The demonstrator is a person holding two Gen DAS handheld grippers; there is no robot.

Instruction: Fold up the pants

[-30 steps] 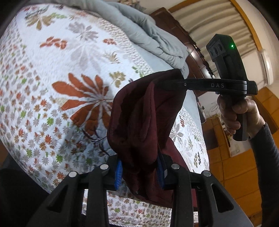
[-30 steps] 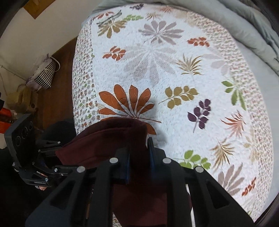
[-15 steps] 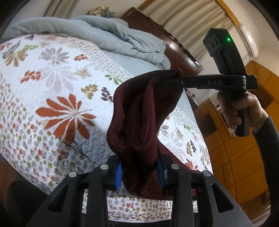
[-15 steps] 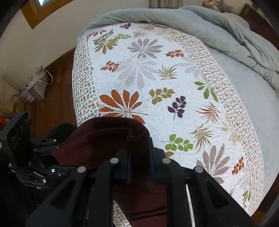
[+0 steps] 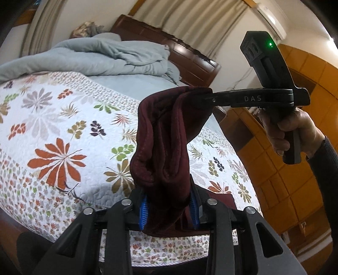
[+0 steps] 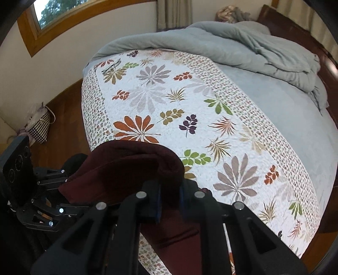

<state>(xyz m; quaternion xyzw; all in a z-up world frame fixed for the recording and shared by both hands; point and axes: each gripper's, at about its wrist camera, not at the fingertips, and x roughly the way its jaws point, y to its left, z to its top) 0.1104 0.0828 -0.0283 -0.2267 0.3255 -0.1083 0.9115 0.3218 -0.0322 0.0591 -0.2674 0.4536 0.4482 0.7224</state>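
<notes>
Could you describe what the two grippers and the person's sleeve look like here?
Both are matte black. The left gripper has blue ribbed pads and silver bolts on its linkage. The right gripper has "DAS" lettered on its side, a green light on its upright block and a pistol-style handle. The sleeve is dark grey knit.

My two fisheye views bend hard at their dark edges. Soft, even room light; daylight enters the window [image 6: 45, 14] above the quilt [image 6: 169, 110]; focus stays sharp.

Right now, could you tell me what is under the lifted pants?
Under the pants lies the leaf-print quilt on the bed. The patch straight beneath the cloth is covered.
</notes>
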